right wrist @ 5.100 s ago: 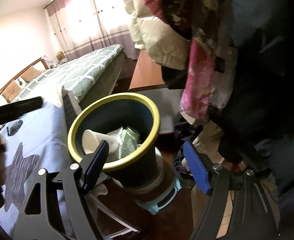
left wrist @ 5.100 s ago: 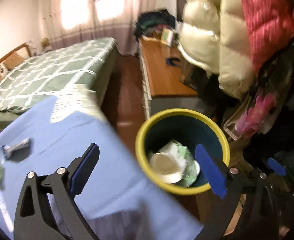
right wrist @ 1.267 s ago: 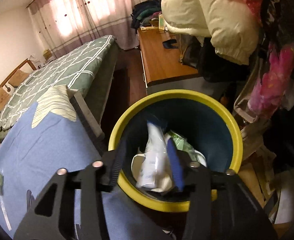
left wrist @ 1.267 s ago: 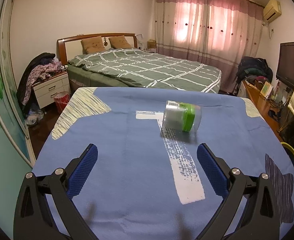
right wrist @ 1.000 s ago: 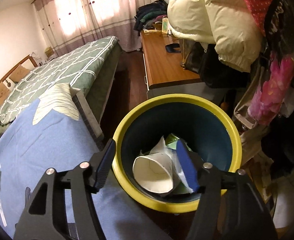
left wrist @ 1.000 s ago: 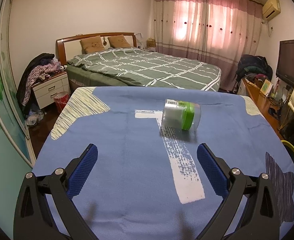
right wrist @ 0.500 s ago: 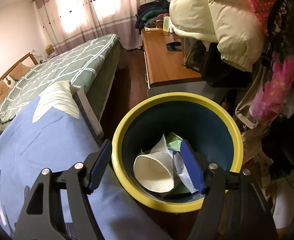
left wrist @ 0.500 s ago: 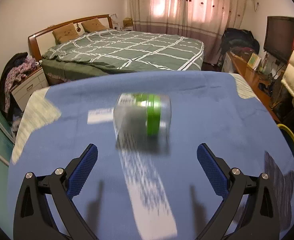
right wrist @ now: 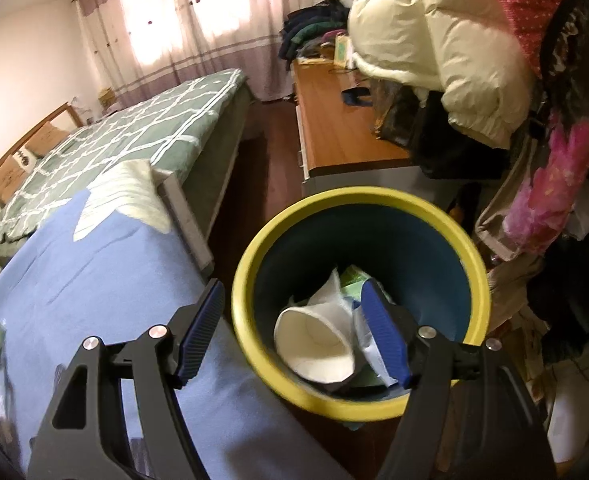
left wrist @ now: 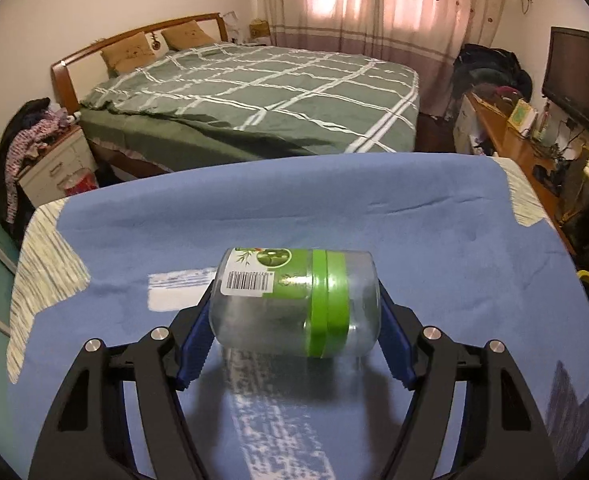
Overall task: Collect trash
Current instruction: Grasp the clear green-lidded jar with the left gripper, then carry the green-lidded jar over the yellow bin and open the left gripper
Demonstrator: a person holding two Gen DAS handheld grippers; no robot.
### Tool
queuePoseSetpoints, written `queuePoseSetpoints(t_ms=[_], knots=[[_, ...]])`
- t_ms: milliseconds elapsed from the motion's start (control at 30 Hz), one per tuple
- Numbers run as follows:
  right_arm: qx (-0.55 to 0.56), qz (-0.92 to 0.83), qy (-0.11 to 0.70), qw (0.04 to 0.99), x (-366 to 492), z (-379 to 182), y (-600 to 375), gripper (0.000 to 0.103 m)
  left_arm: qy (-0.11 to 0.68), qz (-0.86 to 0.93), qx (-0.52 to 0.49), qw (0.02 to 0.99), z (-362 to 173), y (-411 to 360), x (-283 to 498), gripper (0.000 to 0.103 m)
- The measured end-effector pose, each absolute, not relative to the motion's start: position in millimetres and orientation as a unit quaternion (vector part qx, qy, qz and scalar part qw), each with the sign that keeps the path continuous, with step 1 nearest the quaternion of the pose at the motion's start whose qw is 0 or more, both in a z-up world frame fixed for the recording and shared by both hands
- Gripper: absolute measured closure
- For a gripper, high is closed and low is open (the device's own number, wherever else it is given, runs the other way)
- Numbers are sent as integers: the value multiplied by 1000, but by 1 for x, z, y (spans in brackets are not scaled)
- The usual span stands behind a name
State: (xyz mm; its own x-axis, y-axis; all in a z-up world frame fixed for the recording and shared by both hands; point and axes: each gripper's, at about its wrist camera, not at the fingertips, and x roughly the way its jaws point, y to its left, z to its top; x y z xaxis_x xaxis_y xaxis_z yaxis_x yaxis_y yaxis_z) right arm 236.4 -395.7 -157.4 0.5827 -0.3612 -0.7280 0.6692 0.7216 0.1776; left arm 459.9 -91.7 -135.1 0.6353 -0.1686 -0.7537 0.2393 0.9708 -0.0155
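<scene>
Claw pads of the left claw (left wrist: 296, 330) are seen pressed against the two ends of a clear plastic jar (left wrist: 294, 306) with a green lid band, so the jar is judged to be clamped end to end. It lies on its side on the blue-covered surface (left wrist: 434, 232), barcode label up, and is taken along its length probably because the curved wall would be harder to hold. Whether it is lifted clear of the cloth cannot be told. A green checked bed (left wrist: 254, 96) is seen beyond the surface.

From the right wrist view, the right claw (right wrist: 294, 330) is held spread and empty above the yellow-rimmed trash bin (right wrist: 470, 280), which stands just beside the surface edge so that trash can be dropped straight in. A white paper cup (right wrist: 314, 340) and crumpled wrappers (right wrist: 354, 280) are already lying inside it. The jar is judged to be the next item destined for this bin.
</scene>
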Motion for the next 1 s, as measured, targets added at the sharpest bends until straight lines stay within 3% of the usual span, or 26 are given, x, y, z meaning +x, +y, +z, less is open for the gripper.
queuePoseSetpoints(t_ms=[267, 567, 1000], knots=[[195, -275, 328, 882, 197, -130, -390, 36, 399, -169, 77, 898, -115, -150, 415, 32], [173, -270, 339, 884, 154, -125, -419, 35, 395, -293, 106, 864, -96, -289, 351, 32], [180, -314, 318, 876, 70, -127, -454, 32, 400, -384, 180, 813, -117, -471, 282, 32]])
